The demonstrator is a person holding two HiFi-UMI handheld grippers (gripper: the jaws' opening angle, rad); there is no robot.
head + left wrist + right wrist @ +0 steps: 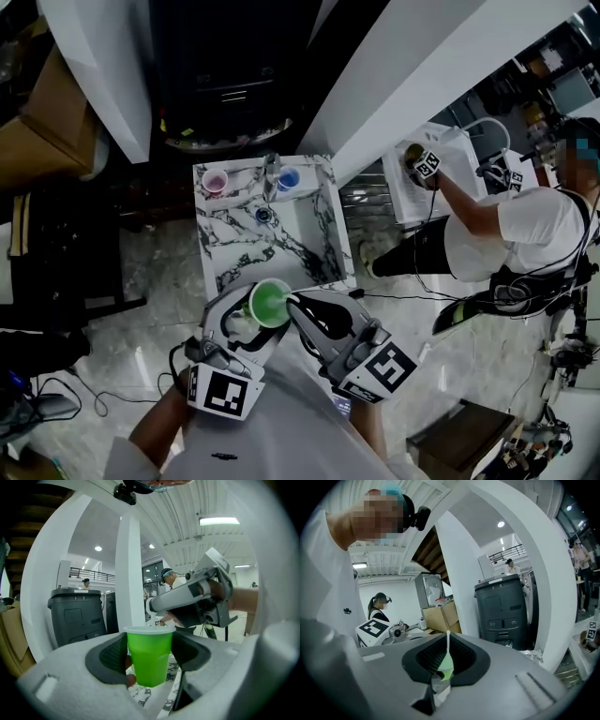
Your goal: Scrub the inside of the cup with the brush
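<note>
Cup [270, 302], green plastic, is held upright with its mouth open to the head camera, just off the 6 o'clock edge of the marble-patterned worktop [309, 248]. A second person [525, 225] bends over another surface at 3 o'clock, well apart. The left hand-held gripper [258, 317] comes in from 7 o'clock and is closed on the cup, one dark pad against each side of its wall. The right hand-held gripper [302, 309] comes in from 5 o'clock, its tips just beside the cup's rim at the 3 o'clock side; its jaws are pinched together on the thin white handle of the brush [448, 641], which stands upright between the pads with the green of the cup showing behind it. The brush head cannot be made out. At the worktop's 12 o'clock edge stand a pink cup [214, 181] and a blue cup [289, 178], near each other.
</note>
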